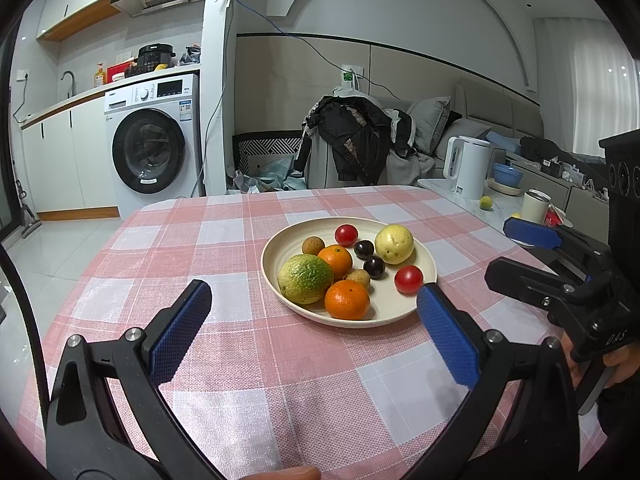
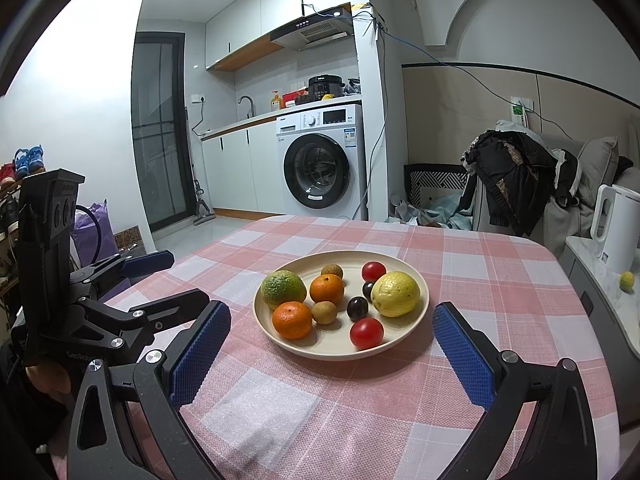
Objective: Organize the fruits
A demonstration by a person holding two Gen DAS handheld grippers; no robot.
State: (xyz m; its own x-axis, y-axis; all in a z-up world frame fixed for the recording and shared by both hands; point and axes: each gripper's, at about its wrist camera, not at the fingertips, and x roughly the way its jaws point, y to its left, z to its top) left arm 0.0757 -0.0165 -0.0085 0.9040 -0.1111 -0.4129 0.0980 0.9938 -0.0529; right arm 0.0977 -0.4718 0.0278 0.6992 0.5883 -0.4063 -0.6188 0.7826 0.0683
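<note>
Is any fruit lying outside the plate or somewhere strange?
Yes. One small yellow-green fruit lies alone on the side counter beside the white kettle, apart from the plate with the other fruit.

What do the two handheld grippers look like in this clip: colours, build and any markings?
Both are matte black plastic frames with silver bolt heads at the joints. Each finger carries a long blue pad with a fine ribbed texture. The left gripper has raised "GenRobot" lettering on its body and a tall black block with round ports on top; the right gripper is built alike, marked "DAS". No cables or sleeves show.
</note>
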